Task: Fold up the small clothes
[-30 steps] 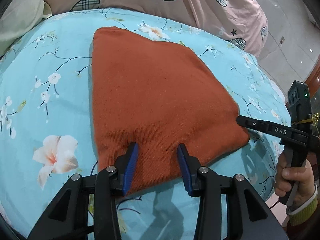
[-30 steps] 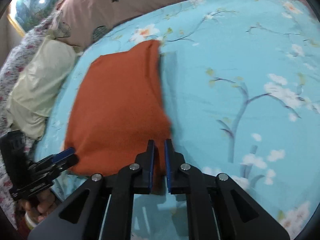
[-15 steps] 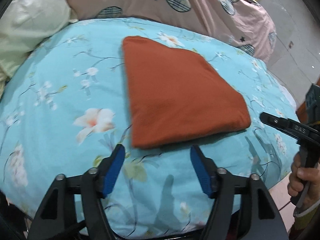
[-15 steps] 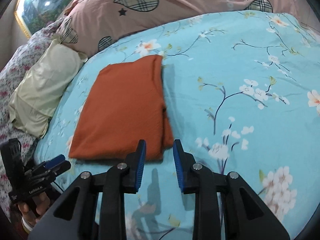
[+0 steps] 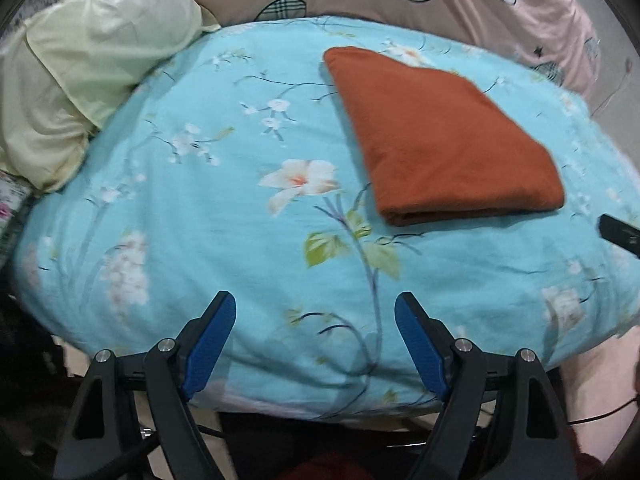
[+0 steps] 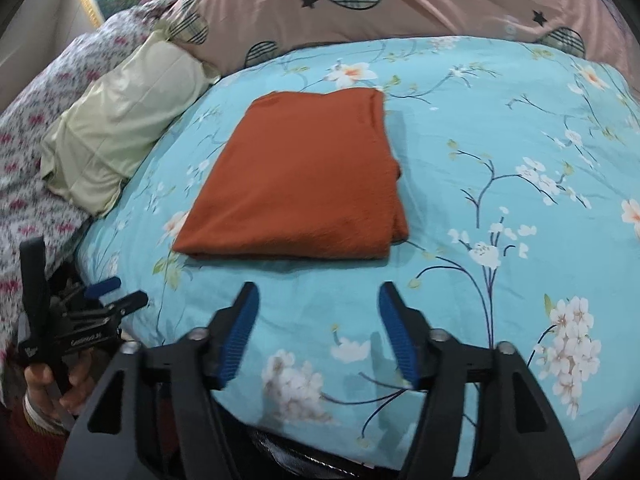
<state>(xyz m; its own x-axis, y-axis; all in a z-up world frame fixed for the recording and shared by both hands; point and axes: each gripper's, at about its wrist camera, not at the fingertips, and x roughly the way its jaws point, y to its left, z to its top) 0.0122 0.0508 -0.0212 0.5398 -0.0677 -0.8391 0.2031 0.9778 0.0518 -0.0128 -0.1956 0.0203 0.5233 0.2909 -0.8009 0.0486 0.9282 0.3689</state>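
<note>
A folded orange garment (image 5: 440, 136) lies flat on the light-blue floral bedspread (image 5: 200, 200); it also shows in the right wrist view (image 6: 304, 180). My left gripper (image 5: 316, 312) is open and empty, held back near the bed's front edge, well short of the garment. My right gripper (image 6: 318, 300) is open and empty, just in front of the garment's near edge without touching it. The left gripper also shows in the right wrist view (image 6: 116, 292) at the lower left, held in a hand. A tip of the right gripper shows in the left wrist view (image 5: 618, 234) at the right edge.
A pale yellow pillow (image 5: 88, 72) lies at the left of the bed, also in the right wrist view (image 6: 120, 128). A pink quilt with plaid hearts (image 6: 400, 0) lies behind. A floral cover (image 6: 28, 160) is at the far left.
Both grippers let go of the orange garment and pulled back toward the bed's front edge. The right gripper's jaws opened wide; the left moved back and leftward. The garment stayed folded.
</note>
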